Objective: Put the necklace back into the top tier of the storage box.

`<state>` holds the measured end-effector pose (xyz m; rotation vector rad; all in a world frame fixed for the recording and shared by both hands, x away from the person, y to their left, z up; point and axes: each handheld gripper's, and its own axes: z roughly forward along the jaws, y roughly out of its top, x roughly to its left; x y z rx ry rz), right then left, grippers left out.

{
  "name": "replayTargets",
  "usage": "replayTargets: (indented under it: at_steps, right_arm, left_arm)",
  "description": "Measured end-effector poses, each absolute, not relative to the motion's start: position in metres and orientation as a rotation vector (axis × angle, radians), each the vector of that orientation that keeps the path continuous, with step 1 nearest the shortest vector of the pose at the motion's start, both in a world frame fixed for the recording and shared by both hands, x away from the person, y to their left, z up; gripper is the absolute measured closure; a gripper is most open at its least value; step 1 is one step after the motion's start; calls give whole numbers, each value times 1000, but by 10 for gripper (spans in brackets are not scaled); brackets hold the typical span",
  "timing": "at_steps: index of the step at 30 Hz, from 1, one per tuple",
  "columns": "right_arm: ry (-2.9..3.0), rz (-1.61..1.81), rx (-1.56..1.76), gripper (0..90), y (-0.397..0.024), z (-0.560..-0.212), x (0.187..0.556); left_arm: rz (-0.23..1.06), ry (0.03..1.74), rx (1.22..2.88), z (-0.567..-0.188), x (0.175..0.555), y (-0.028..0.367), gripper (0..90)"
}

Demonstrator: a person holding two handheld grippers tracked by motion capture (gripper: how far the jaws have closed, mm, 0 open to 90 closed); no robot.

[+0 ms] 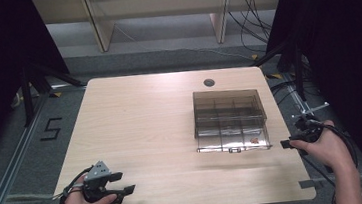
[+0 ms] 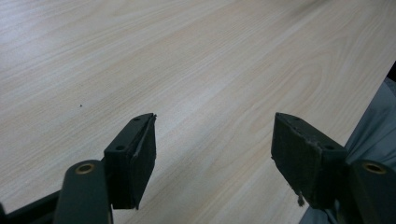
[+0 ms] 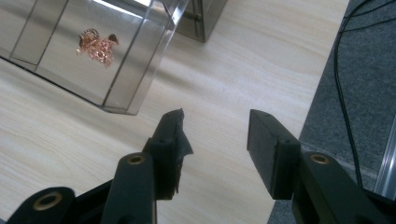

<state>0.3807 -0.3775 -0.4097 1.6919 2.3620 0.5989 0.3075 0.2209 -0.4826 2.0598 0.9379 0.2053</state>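
A smoky clear plastic compartment box (image 1: 228,120) with its lid shut stands on the right half of the wooden table (image 1: 141,126). A small copper-coloured chain trinket (image 1: 254,139) lies in its near right compartment and is seen through the box wall (image 3: 96,45). My right gripper (image 1: 291,136) is at the table's right edge, just right of the box's near corner (image 3: 126,109), apart from it. Its jaws (image 3: 217,140) stand open with only bare table between them. My left gripper (image 1: 125,182) rests near the front left corner, open (image 2: 215,144) over bare wood.
A round cable hole (image 1: 209,82) lies behind the box. Grey floor (image 3: 364,93) with a black cable (image 3: 343,84) drops off right of the table edge. More cables (image 1: 288,91) and black frame legs stand to the sides. Floor tape (image 1: 51,128) marks a 5 at left.
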Motion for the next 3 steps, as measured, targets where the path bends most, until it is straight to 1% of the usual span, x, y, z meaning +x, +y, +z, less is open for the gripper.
replayTargets:
  at_steps: [3]
  right_arm:
    - [2373,577,1722,561,-378,-408,381]
  left_arm:
    - [200,942,2049,-483,307,220,308]
